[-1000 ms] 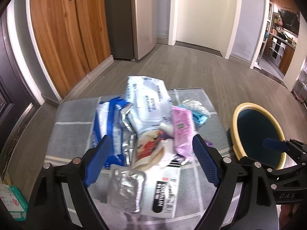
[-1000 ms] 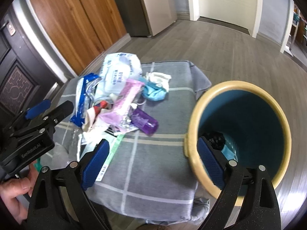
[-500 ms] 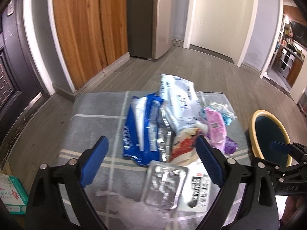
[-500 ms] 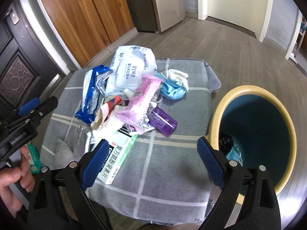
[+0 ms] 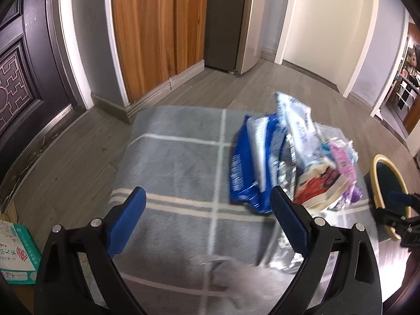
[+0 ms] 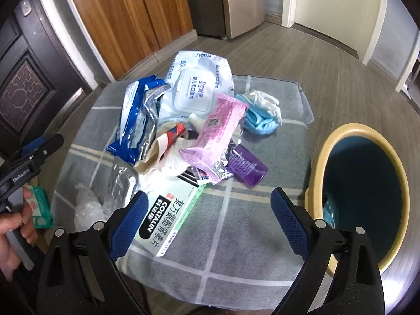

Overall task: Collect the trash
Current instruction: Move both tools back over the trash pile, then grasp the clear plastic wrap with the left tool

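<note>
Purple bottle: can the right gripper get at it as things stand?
Probably yes. The right gripper is open and empty, and the purple bottle lies ahead of it on the grey cloth, near side bare. Only the pink wrapper overlaps its far end.

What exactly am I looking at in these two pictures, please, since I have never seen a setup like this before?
There is no robot here. A person holds a two-finger grasping tool in each hand, and a fisheye camera on each one looks forward along its blue-padded fingers, which is why the room bends.

One picture comes from the left tool, the other from the right tool. Both are open and hold nothing. At the left edge of the right view you can see the person's hand gripping the left tool.

In front lies a grey checked cloth with a heap of trash: a white wipes pack, a blue wrapper, a pink packet, a purple bottle, a medicine box and a foil tray. Beside the cloth stands a yellow-rimmed bin.
</note>
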